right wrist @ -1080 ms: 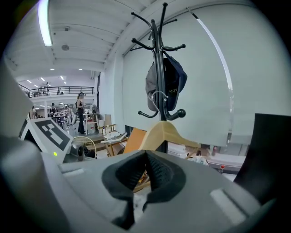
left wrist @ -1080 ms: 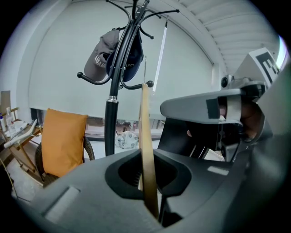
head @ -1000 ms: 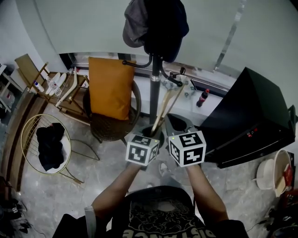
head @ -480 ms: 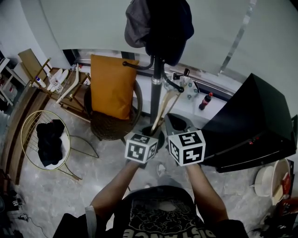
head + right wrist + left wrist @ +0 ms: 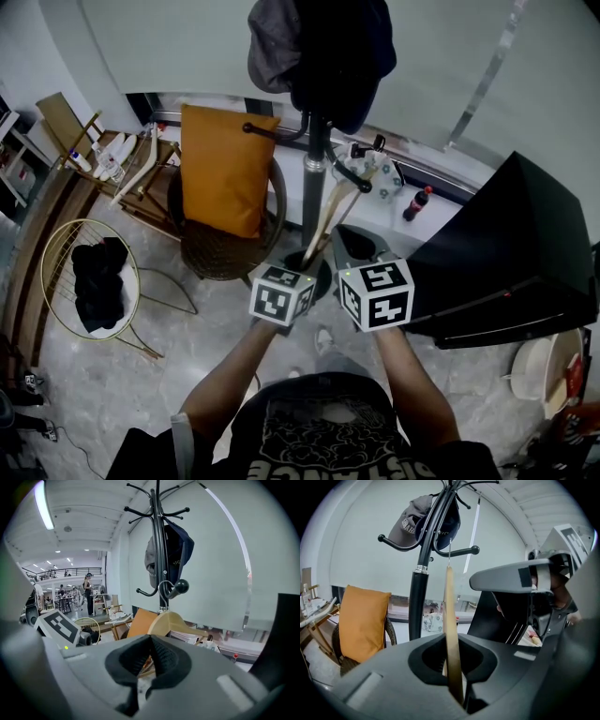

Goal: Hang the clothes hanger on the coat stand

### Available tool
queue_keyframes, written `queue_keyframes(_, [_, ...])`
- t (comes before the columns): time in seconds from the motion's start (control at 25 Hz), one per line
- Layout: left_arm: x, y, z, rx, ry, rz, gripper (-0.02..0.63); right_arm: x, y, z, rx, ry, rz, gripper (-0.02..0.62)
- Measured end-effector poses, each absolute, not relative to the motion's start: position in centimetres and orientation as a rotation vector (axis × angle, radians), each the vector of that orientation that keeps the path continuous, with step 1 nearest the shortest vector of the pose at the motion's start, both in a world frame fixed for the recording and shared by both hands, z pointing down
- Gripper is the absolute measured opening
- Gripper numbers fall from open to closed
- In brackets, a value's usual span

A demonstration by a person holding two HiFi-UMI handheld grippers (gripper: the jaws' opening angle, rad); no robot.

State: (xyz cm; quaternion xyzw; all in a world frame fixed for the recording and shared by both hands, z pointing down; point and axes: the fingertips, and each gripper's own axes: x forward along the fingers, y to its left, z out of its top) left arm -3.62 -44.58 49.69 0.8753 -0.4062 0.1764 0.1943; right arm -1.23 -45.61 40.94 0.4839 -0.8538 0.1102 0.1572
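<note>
The left gripper [image 5: 452, 648] is clamped on the bottom of the wooden hanger [image 5: 450, 602]. The right gripper [image 5: 150, 641] sits just beside it, squeezed closed, with nothing seen in it. The hanger points up to 12 o'clock. Its wire hook [image 5: 165, 588] is right at a low arm [image 5: 180, 587] of the coat stand [image 5: 417, 588]. It looks nearly hung. Left to do: rest it there and let go.
</note>
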Motion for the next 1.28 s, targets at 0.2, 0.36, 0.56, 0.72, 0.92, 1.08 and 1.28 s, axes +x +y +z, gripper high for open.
queue_keyframes(0.2, [-3.6, -45.4, 50.5, 2.447, -1.140, 0.515, 0.028, -1.0, -46.5, 41.2, 1.381, -2.440, 0.325, 0.000])
queue_keyframes(0.36, [-3.4, -45.8, 51.2, 2.441, -1.137, 0.520, 0.028, -0.8, -46.8, 41.5, 1.375, -2.432, 0.326, 0.000])
queue_keyframes(0.56, [-3.4, -46.4, 51.7, 2.438, -1.141, 0.522, 0.028, -0.5, -47.3, 41.8, 1.375, -2.422, 0.325, 0.000])
queue_keyframes(0.72, [-3.2, -46.4, 52.1, 2.433, -1.138, 0.527, 0.028, -0.2, -47.4, 41.9, 1.378, -2.419, 0.323, 0.000])
queue_keyframes(0.92, [-3.4, -46.5, 52.2, 2.429, -1.150, 0.534, 0.028, -0.2, -47.4, 41.7, 1.379, -2.421, 0.320, 0.000])
queue_keyframes(1.08, [-3.6, -46.5, 52.4, 2.427, -1.162, 0.539, 0.028, -0.2, -47.3, 41.6, 1.381, -2.422, 0.322, 0.000])
queue_keyframes(1.28, [-3.8, -46.4, 52.6, 2.426, -1.172, 0.555, 0.029, -0.1, -46.8, 42.0, 1.382, -2.420, 0.335, 0.000])
